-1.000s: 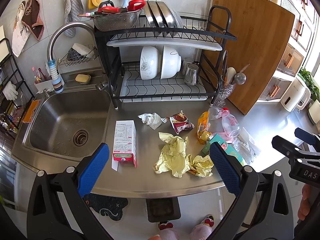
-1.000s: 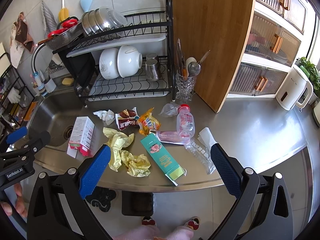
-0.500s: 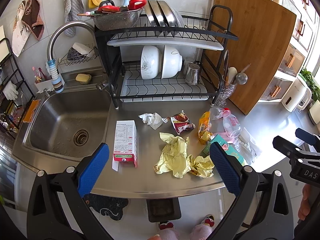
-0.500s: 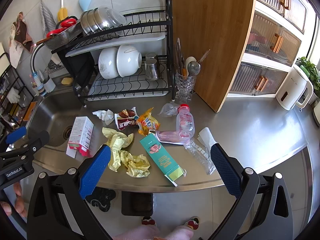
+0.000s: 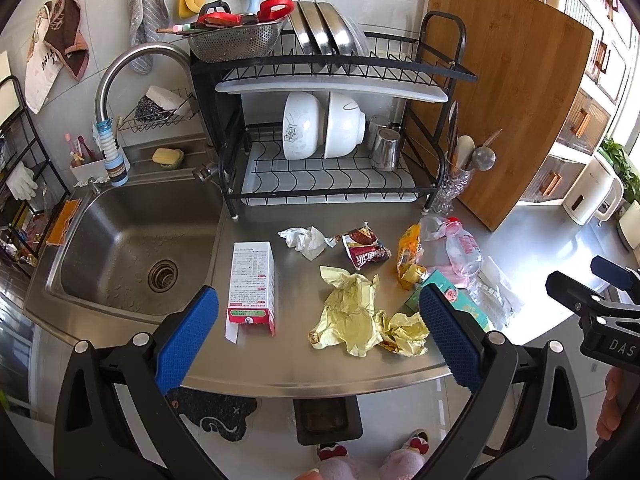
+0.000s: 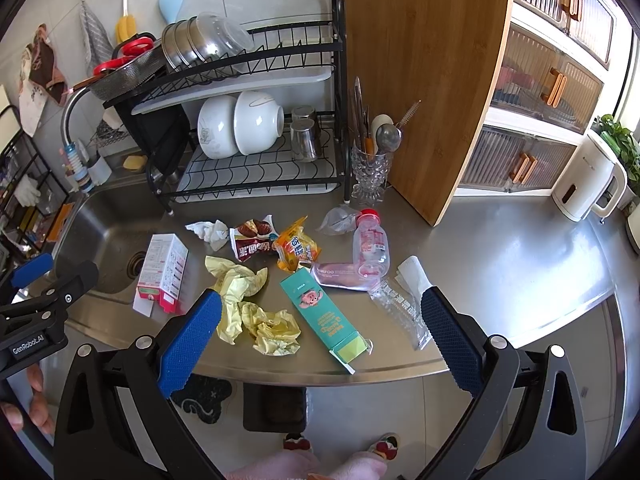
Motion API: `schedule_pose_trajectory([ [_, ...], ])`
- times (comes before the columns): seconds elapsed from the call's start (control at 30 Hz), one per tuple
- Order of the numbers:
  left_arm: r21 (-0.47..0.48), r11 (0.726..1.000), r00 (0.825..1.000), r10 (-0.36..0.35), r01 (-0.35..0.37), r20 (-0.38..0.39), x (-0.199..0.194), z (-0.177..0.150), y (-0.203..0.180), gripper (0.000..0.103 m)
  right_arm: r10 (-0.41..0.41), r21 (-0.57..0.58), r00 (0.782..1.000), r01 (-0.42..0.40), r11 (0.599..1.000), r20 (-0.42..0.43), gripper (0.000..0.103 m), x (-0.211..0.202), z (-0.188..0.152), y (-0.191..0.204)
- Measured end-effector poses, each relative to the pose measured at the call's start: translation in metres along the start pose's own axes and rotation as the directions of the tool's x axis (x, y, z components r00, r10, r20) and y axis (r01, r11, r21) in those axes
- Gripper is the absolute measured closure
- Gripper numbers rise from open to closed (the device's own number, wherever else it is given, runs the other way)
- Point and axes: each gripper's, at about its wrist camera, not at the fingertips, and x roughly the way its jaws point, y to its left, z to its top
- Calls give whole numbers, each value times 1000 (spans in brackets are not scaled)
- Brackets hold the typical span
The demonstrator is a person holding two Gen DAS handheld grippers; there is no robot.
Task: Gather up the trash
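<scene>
Trash lies scattered on the steel counter (image 5: 280,364): a white and pink carton (image 5: 252,280), crumpled yellow paper (image 5: 352,312), a white tissue (image 5: 302,238), a red snack wrapper (image 5: 366,250), an orange wrapper (image 5: 409,252), a clear bottle with a red cap (image 6: 370,242) and a teal box (image 6: 324,316). My left gripper (image 5: 318,336) hovers open above the counter's front edge, holding nothing. My right gripper (image 6: 318,336) is open too, over the teal box and yellow paper (image 6: 256,308). A black bin (image 6: 274,406) stands on the floor below the counter.
A sink (image 5: 128,248) lies to the left, a black dish rack (image 5: 332,132) with bowls at the back, a wooden board (image 6: 424,72) and a utensil glass (image 6: 370,176) to its right. A white kettle (image 6: 588,180) stands far right. Feet in slippers (image 6: 340,444) show below.
Both grippers have drifted only slightly; the view has shifted a little. No trash has moved.
</scene>
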Motion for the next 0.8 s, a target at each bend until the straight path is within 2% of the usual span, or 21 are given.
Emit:
schedule_pose_trajectory([
  [0.8, -1, 1000, 1000, 3, -3, -8, 5, 2, 1, 8, -1, -4, 1000, 1, 1000, -6, 3, 7, 3, -1],
])
